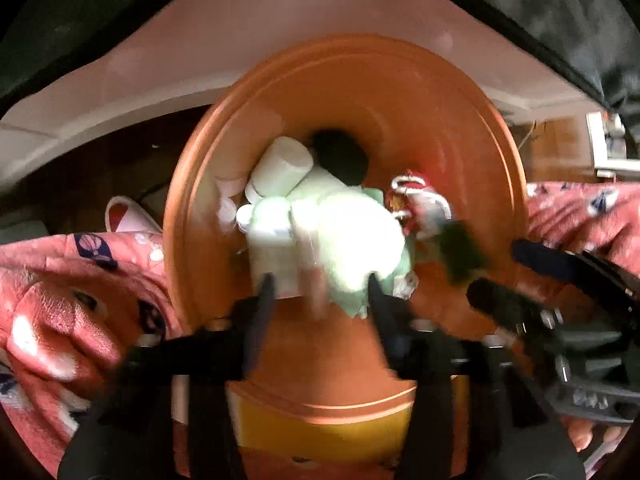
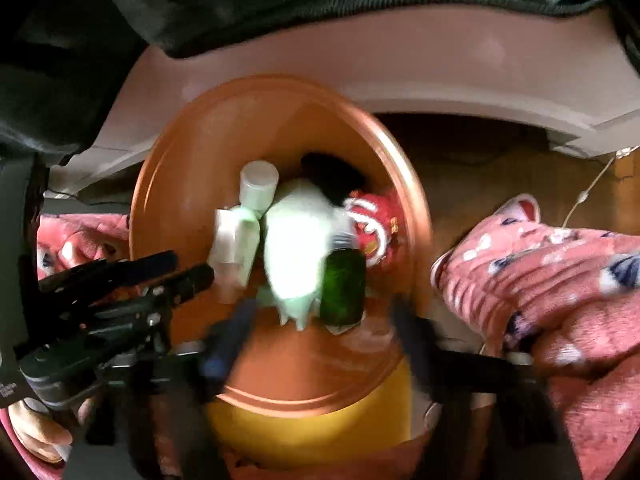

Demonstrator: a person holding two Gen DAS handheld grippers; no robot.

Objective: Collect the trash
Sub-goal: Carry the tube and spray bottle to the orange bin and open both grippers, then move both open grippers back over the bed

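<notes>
Over the blurred orange bin [image 1: 460, 92], both claws, left [image 1: 320, 292] and right [image 2: 320, 320], gape, trash smeared.

Orange bin [image 1: 472, 92] holds white bottles [image 1: 282, 168], pale green wrapper [image 1: 352, 240], red packet [image 1: 416, 204], green bottle [image 2: 344, 288]

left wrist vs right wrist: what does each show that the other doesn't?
Left wrist only: a white box-like object at the far right edge.
Right wrist only: the dark green bottle seen clearly, lying in the bin beside the red wrapper, and a thin cord on the right.
Both: the orange bin holding pale green and white containers, the pink patterned quilt, and both grippers open at the near rim.
</notes>
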